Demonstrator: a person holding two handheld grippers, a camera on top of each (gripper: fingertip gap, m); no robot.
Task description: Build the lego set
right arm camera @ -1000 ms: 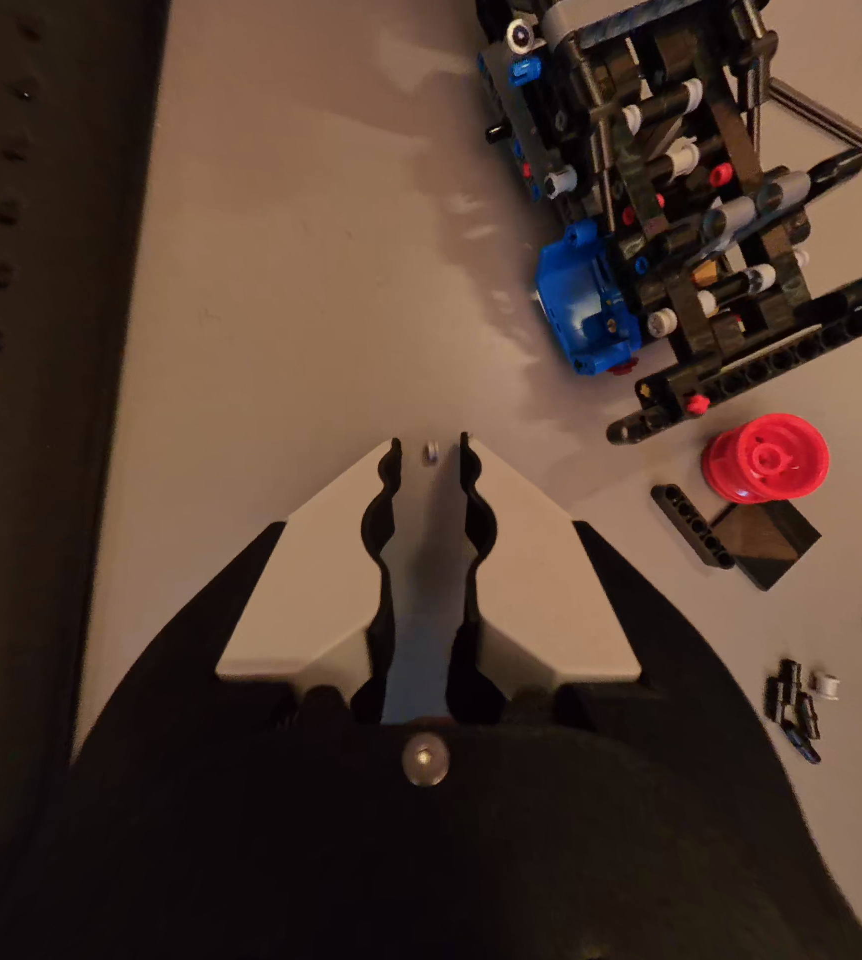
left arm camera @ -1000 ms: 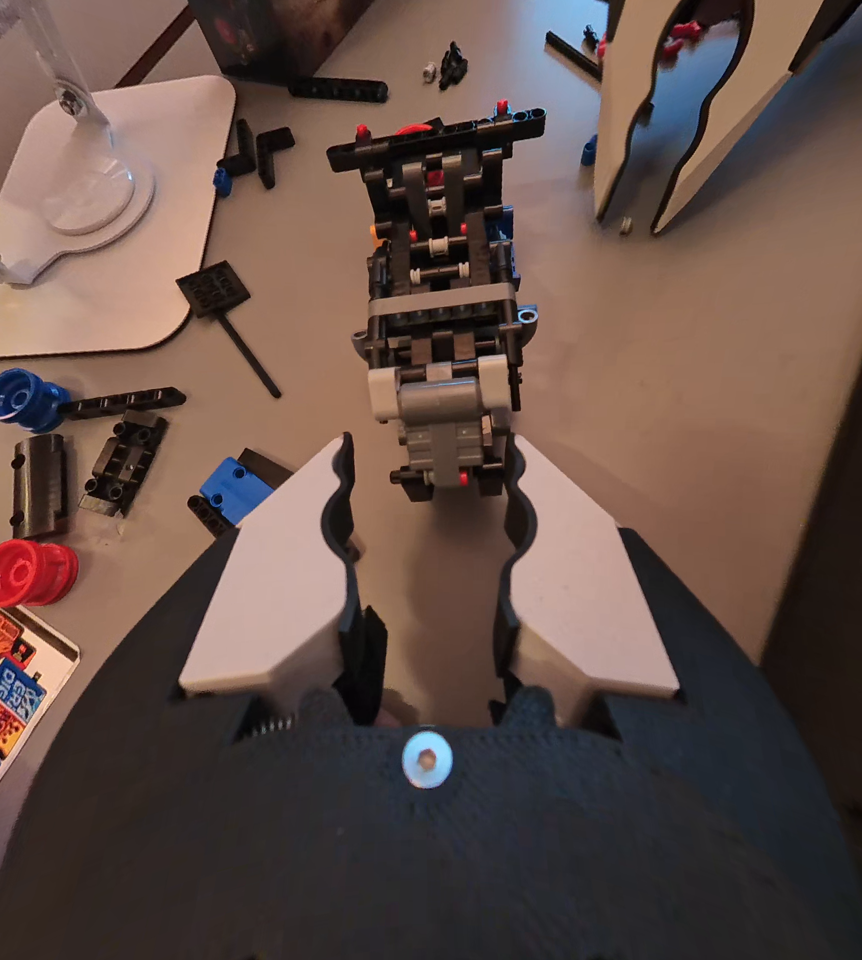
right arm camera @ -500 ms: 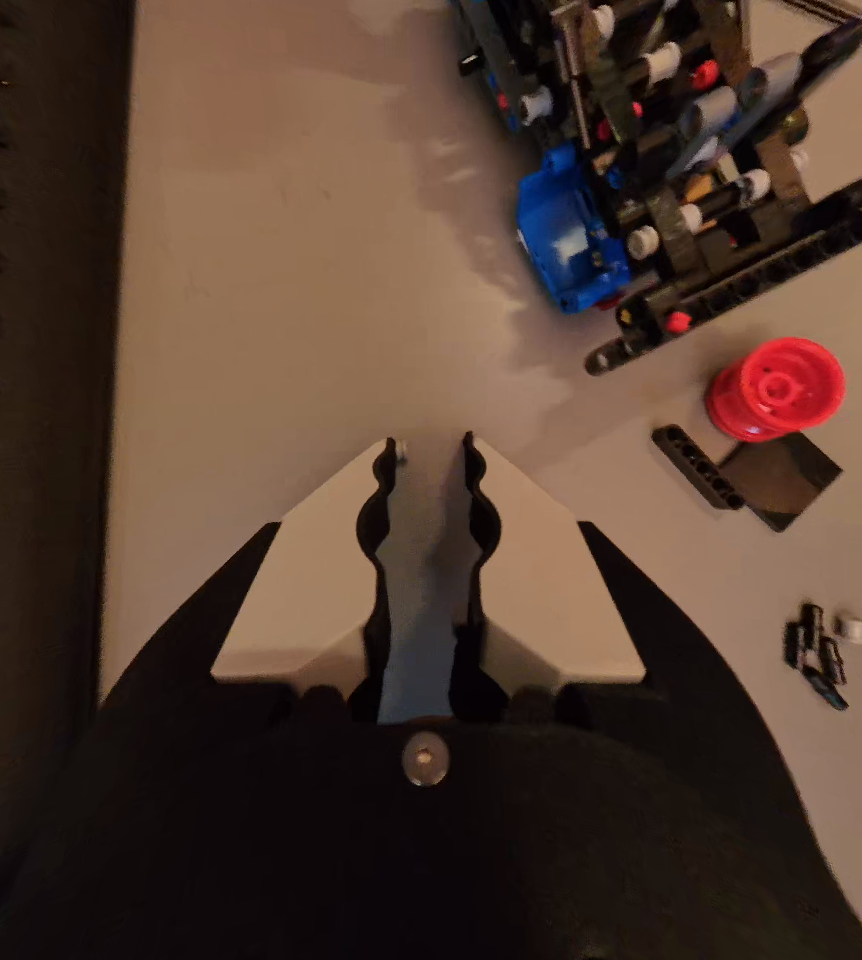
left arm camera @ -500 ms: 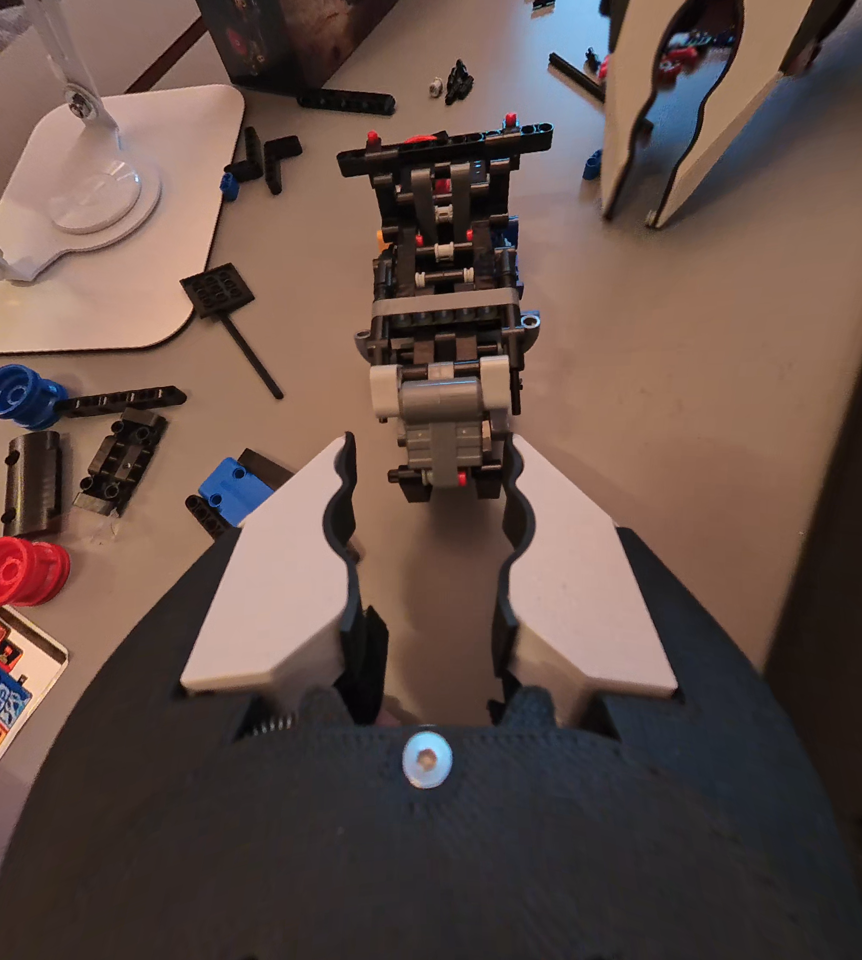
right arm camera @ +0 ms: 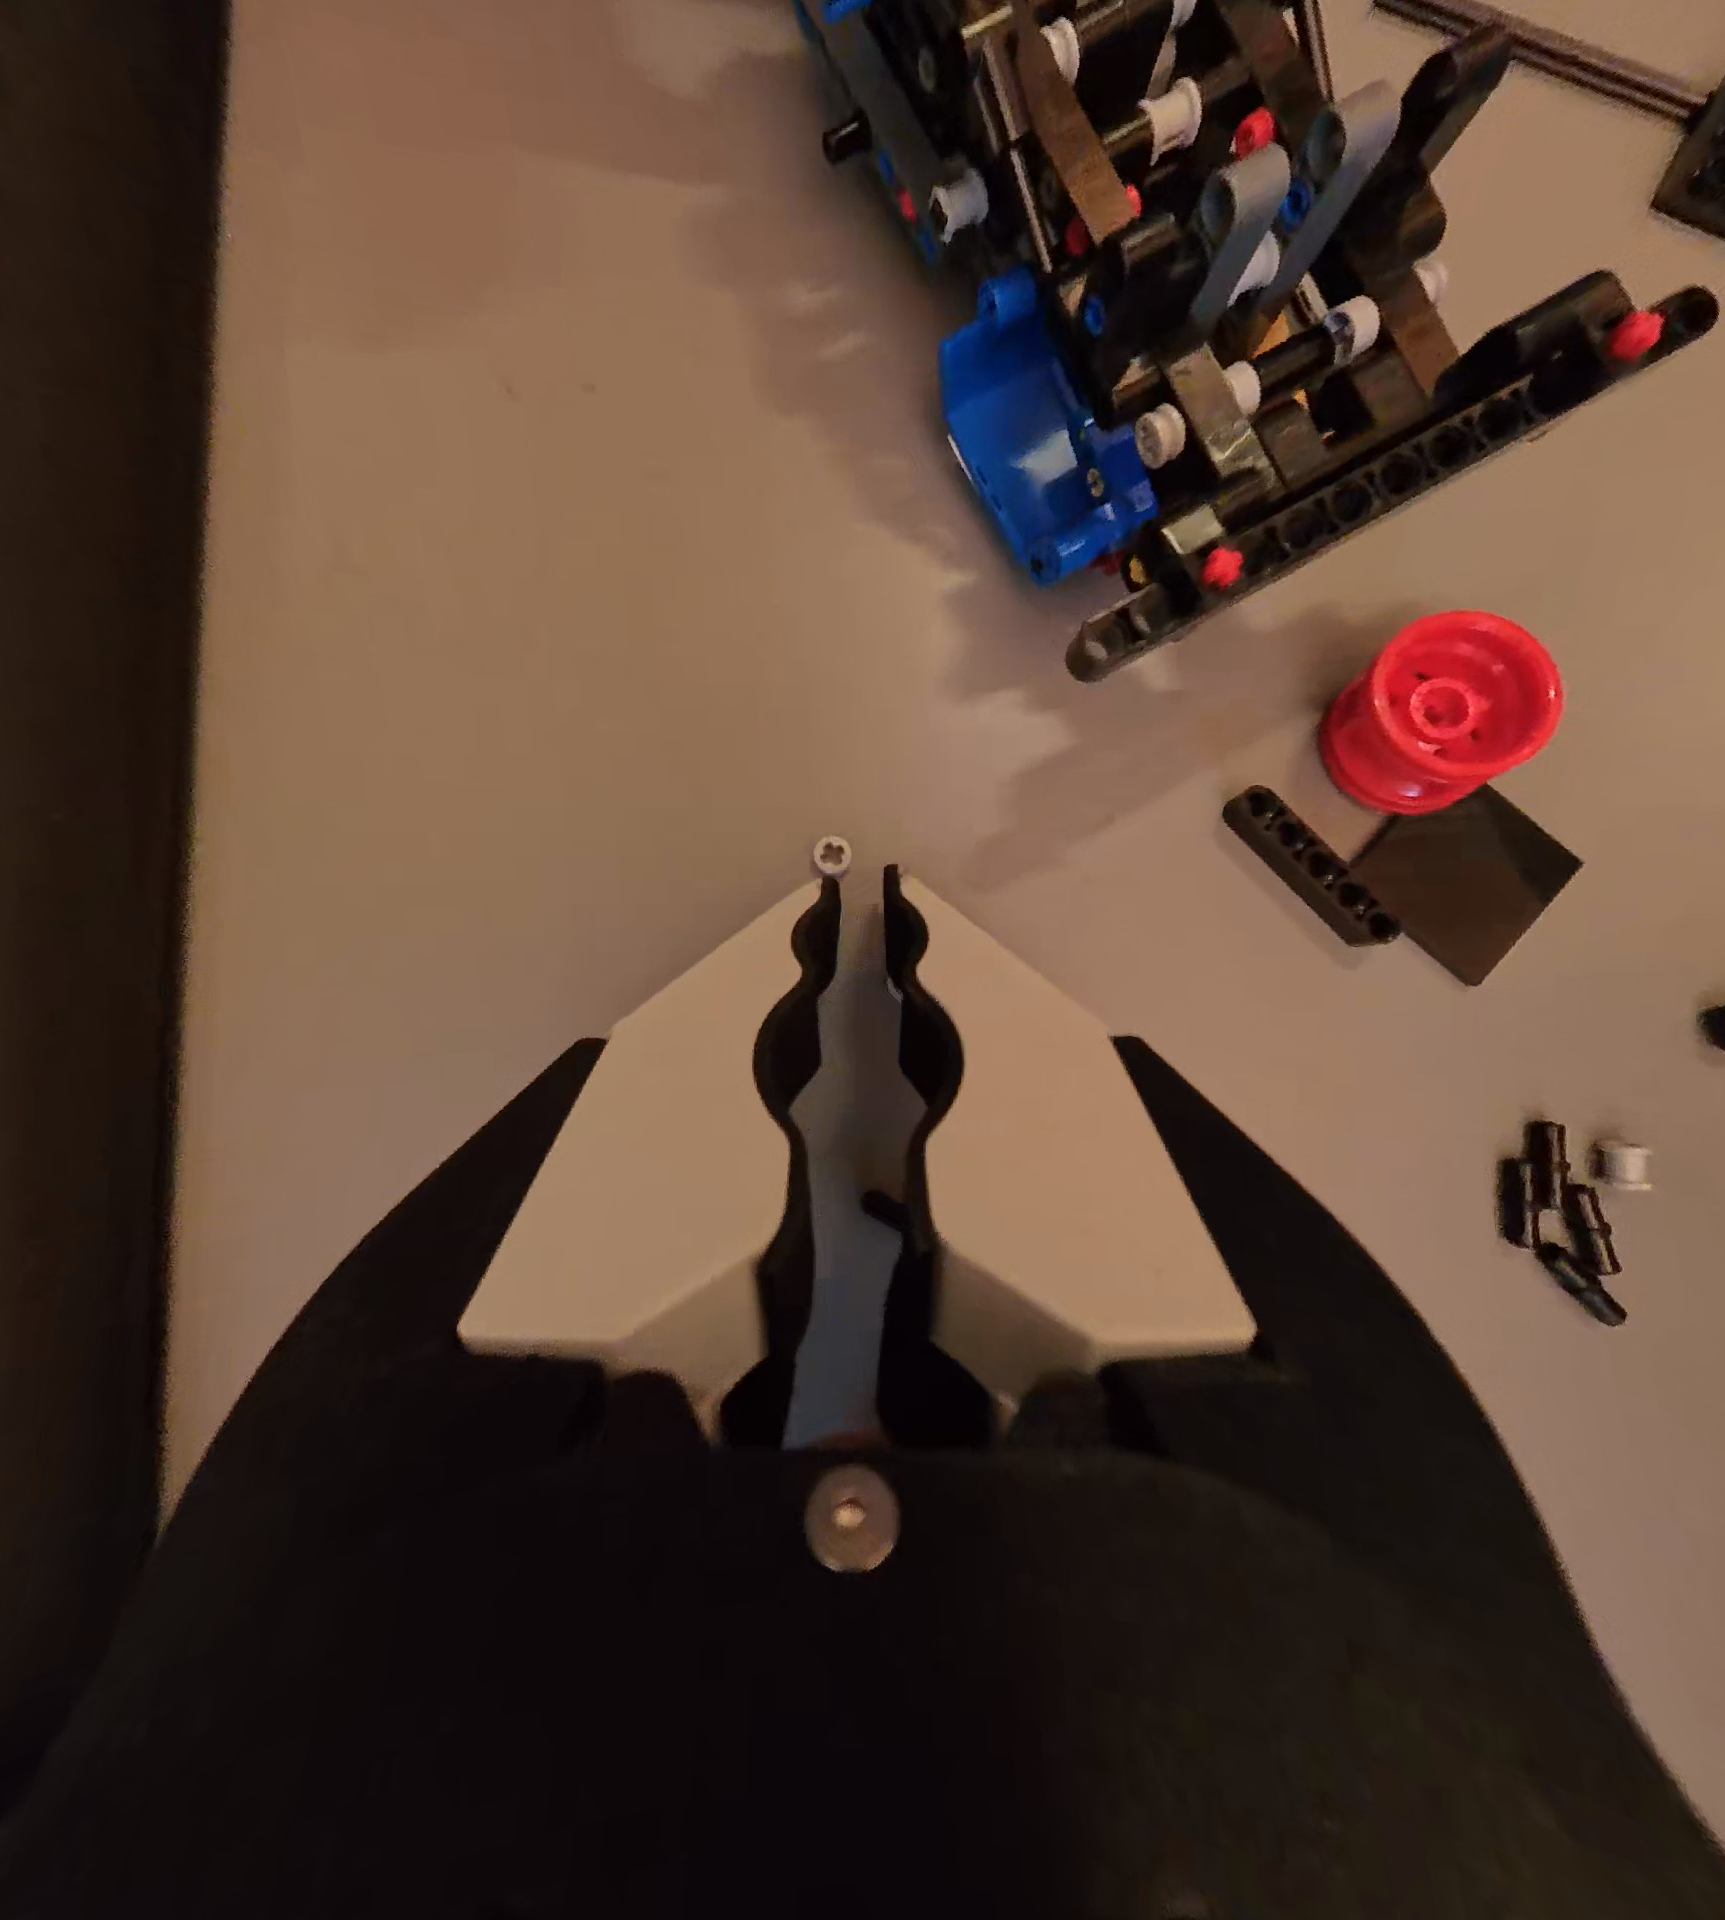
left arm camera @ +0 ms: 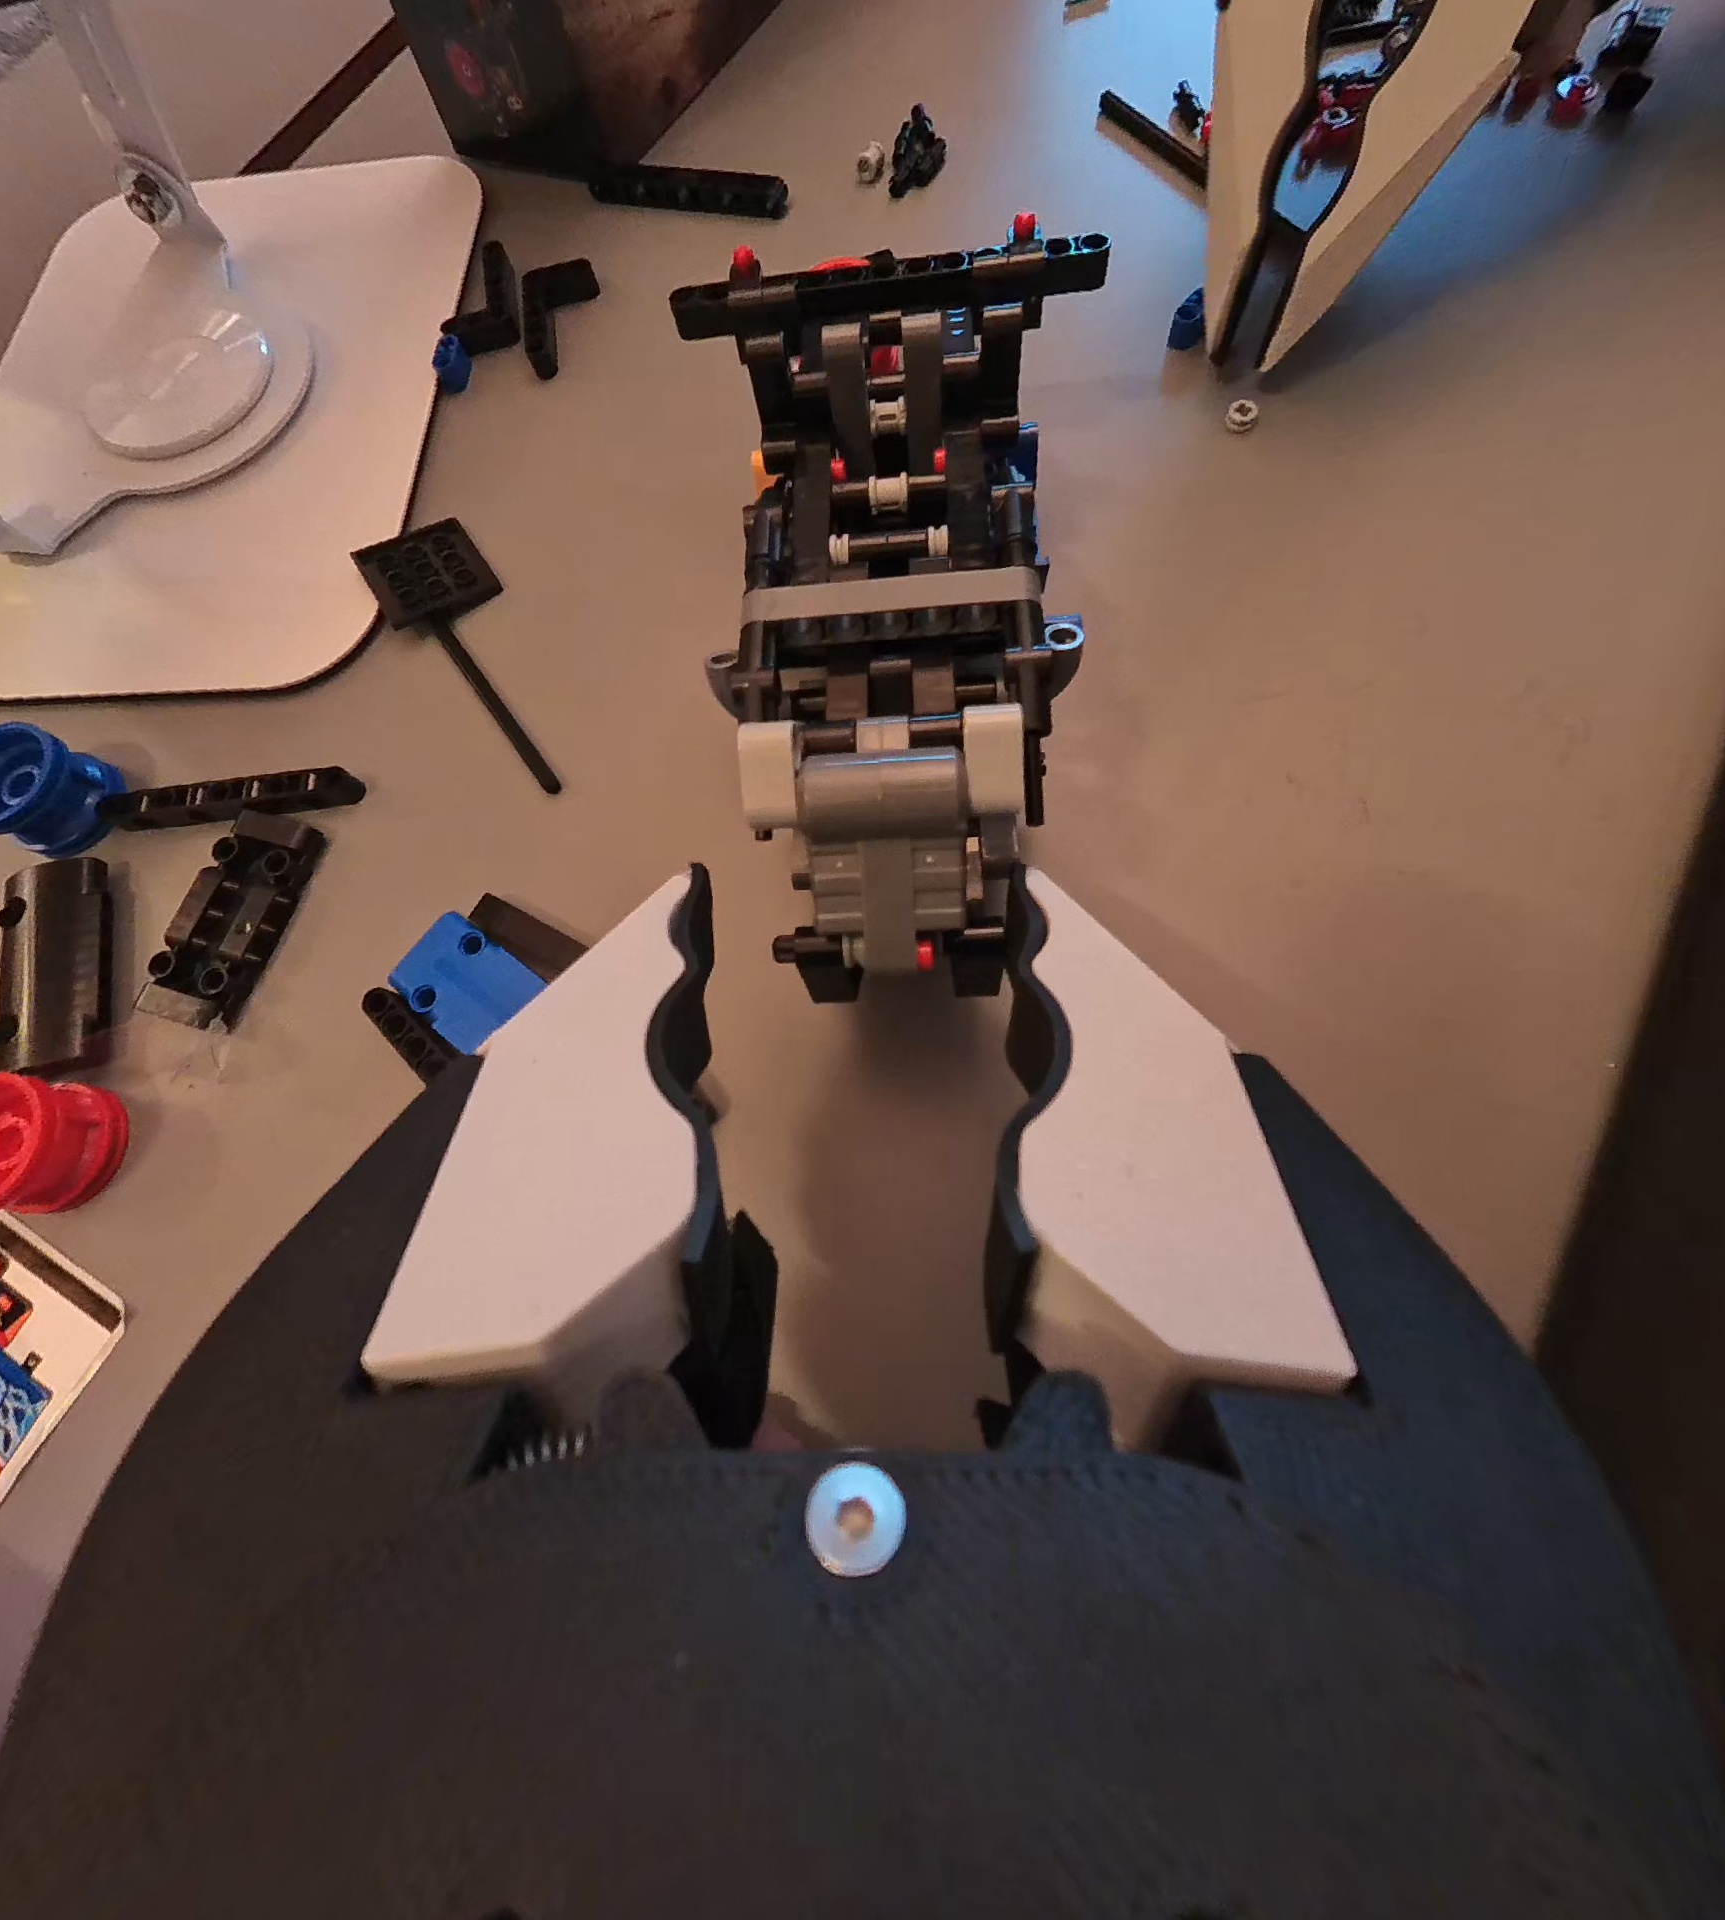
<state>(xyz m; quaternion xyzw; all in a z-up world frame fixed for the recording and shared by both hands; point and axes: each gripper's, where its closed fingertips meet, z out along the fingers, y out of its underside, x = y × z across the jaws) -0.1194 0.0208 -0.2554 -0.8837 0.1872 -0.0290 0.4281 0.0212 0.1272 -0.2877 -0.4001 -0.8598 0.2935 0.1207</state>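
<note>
The left gripper stands released, its jaws wide around the near end of the lego chassis at frame centre, perhaps not touching. The right gripper is nearly clenched, gripping nothing; a small grey bush lies just beyond its tip on the table.

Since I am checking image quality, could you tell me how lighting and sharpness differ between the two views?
Left wrist view: evenly lit, with the model sharp. Right wrist view: dimmer, warm-toned, its tool body nearly black, table showing pale sheen, parts toward the right edge slightly soft.
</note>
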